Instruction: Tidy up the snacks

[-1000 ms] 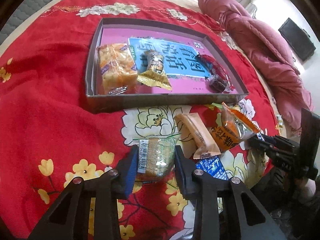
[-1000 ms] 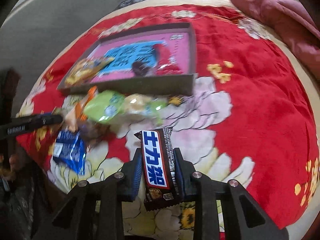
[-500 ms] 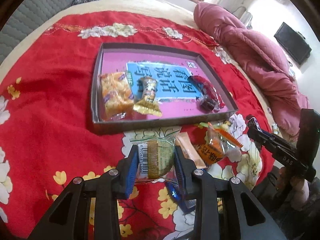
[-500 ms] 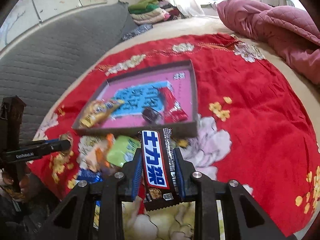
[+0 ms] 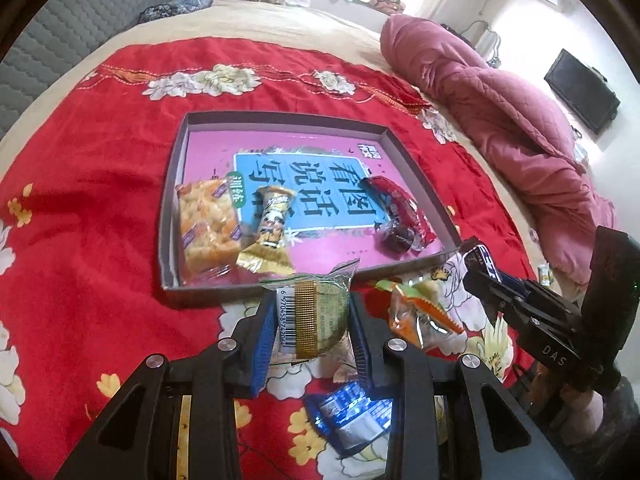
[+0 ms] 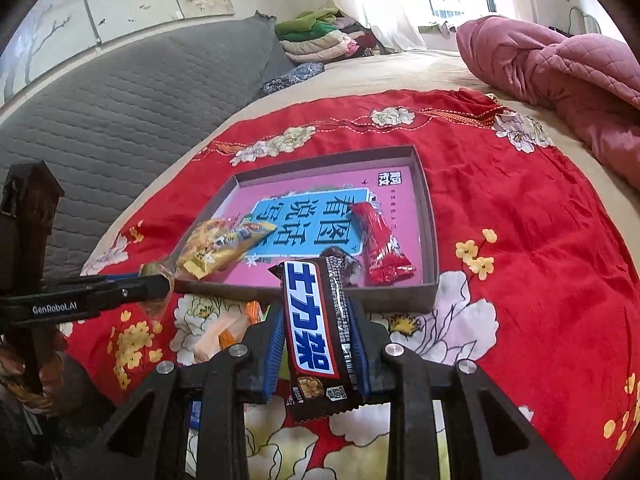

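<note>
Left gripper [image 5: 312,322]: we squeeze the green cookie pack [image 5: 316,316] flat between our fingers.
Right gripper [image 6: 316,338]: we squeeze the chocolate bar [image 6: 316,328], its long side pointing at the box [image 6: 428,216].

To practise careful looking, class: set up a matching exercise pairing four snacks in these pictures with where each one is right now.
Snacks
1. green cake packet
2. chocolate bar
3. red wrapper
4. blue packet

Places
A. on the red cloth, outside the tray
B. in the right gripper
C. in the tray
D. in the left gripper

Pairs: 1-D, 2-B, 3-C, 4-A
</note>
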Tool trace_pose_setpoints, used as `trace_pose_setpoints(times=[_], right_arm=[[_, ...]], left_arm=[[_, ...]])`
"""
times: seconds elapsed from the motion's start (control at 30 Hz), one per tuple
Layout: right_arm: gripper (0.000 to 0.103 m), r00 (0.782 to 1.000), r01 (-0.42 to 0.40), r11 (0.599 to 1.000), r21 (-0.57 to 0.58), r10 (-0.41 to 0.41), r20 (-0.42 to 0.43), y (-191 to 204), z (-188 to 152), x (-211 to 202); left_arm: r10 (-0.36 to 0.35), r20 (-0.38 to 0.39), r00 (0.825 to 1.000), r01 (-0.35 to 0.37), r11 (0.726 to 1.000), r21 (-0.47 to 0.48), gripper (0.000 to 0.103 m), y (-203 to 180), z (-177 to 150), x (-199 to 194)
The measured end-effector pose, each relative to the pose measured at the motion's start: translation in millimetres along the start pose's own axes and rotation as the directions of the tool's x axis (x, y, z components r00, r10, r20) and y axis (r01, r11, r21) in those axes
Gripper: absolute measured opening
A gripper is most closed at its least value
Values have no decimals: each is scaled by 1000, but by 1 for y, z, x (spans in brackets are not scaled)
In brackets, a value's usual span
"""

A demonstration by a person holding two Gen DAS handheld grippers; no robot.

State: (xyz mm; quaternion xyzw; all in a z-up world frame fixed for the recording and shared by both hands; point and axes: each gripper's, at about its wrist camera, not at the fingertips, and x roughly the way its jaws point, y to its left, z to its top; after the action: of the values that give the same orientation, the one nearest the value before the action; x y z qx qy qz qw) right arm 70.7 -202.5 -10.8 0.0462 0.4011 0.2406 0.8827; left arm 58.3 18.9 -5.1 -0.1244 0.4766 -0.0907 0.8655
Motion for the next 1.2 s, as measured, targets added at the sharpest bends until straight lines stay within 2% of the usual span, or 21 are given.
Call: trace_pose_setpoints(times=[0.53,1.2], right_arm=[[30,997,24,999,40,-27,69,-5,16,10],[30,994,38,999,32,-41,102,-13,25,22]], left_arm=[[15,17,1000,-15,1000,0,36,-12,26,14],[37,1,999,-37,999,-31,36,-11,42,33]])
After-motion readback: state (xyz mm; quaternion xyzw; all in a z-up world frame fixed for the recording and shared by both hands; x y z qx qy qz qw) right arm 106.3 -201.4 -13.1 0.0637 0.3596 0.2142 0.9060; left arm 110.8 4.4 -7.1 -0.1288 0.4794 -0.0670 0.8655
